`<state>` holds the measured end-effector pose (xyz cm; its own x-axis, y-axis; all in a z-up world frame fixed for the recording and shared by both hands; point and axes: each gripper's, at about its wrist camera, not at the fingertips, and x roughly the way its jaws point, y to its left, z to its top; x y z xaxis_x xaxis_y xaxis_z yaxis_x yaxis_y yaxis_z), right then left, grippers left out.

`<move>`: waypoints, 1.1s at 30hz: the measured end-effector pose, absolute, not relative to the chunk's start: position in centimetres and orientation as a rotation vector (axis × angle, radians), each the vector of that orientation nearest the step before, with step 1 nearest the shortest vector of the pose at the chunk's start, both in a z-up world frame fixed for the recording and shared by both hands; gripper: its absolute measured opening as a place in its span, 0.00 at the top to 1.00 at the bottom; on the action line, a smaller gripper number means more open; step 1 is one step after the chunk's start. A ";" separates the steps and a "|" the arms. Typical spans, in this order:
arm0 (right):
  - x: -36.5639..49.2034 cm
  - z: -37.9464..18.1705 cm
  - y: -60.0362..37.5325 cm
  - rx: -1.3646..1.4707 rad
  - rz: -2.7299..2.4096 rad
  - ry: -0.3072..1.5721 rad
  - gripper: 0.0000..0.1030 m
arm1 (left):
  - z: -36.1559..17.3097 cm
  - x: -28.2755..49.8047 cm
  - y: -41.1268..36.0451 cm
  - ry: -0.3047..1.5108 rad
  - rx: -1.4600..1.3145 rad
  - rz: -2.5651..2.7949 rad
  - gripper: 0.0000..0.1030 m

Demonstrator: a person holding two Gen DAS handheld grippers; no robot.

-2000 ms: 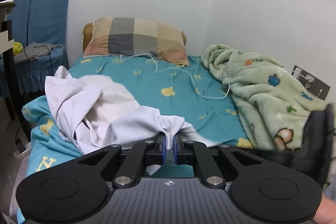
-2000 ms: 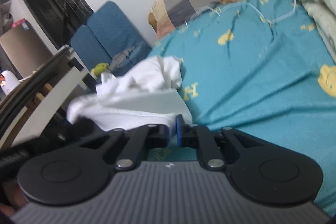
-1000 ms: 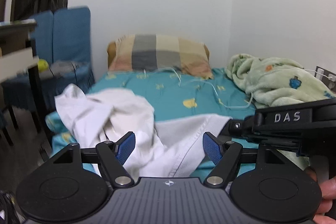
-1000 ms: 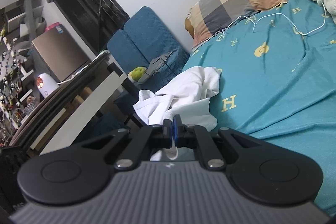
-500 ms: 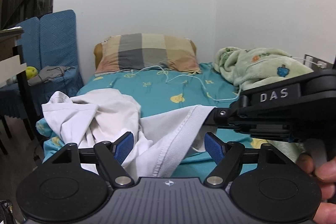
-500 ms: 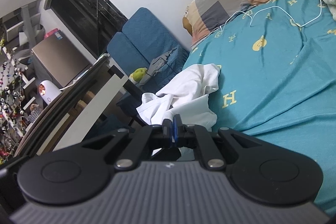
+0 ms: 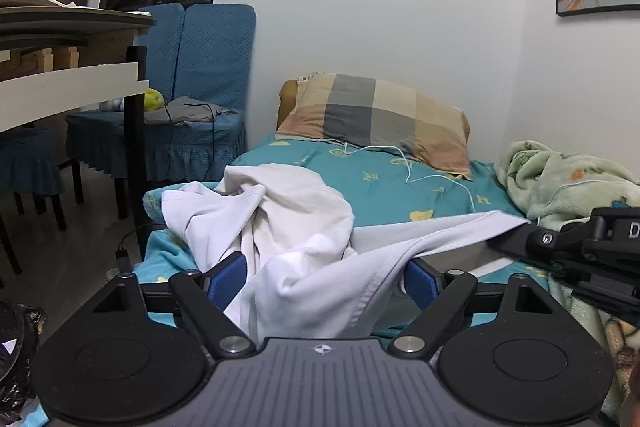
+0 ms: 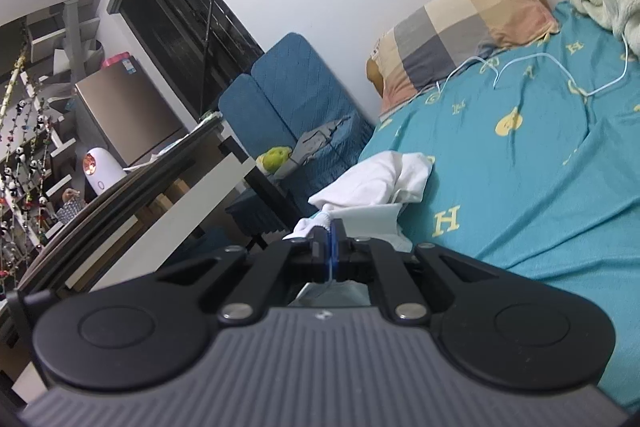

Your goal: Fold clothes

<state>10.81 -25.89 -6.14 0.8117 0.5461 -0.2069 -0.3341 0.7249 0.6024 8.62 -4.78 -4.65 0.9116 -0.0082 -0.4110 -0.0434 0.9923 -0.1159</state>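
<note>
- Left claw [image 7: 322, 277] stands wide open, its blue pads either side of the white garment [image 7: 288, 227], cloth draped between them.
- Right claw [image 8: 330, 233] is clamped tight on a garment edge.
- The garment lies crumpled on the bed [image 7: 400, 187] near its foot.

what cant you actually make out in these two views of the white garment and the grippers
- Left wrist view: the white garment is bunched, so its type and far edges are hidden; its lower part sits behind the open left gripper.
- Left wrist view: the right gripper is cut off by the frame edge.
- Right wrist view: the gripper's body covers most of the cloth it pinches.
</note>
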 end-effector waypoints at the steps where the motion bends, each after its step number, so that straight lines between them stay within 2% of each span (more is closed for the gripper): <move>1: 10.8 -6.1 -25.8 0.560 0.488 0.385 0.96 | -4.7 8.5 -4.8 0.433 -0.129 0.016 0.16; 10: 11.0 -5.9 -24.3 0.308 0.380 0.372 0.96 | -5.4 7.8 -4.6 0.508 -0.211 -0.033 0.16; 16: 11.3 -6.0 -23.3 0.154 0.311 0.375 0.96 | -5.2 10.1 -1.3 0.582 -0.412 -0.092 0.16; 21: 12.7 -8.1 -23.3 0.192 0.310 0.532 0.96 | -5.9 11.3 1.0 0.661 -0.505 -0.055 0.22; 26: 12.6 -8.4 -24.2 0.301 0.339 0.553 0.96 | -6.4 12.0 2.9 0.697 -0.630 -0.063 0.23; 33: 12.4 -7.9 -26.7 0.525 0.404 0.538 0.96 | -5.2 10.9 -2.0 0.658 -0.389 -0.288 0.21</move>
<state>12.38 -26.66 -7.93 0.7870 0.4897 -0.3753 -0.2240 0.7935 0.5658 10.88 -2.00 -5.21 0.7557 -0.3784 -0.5345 0.1364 0.8892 -0.4367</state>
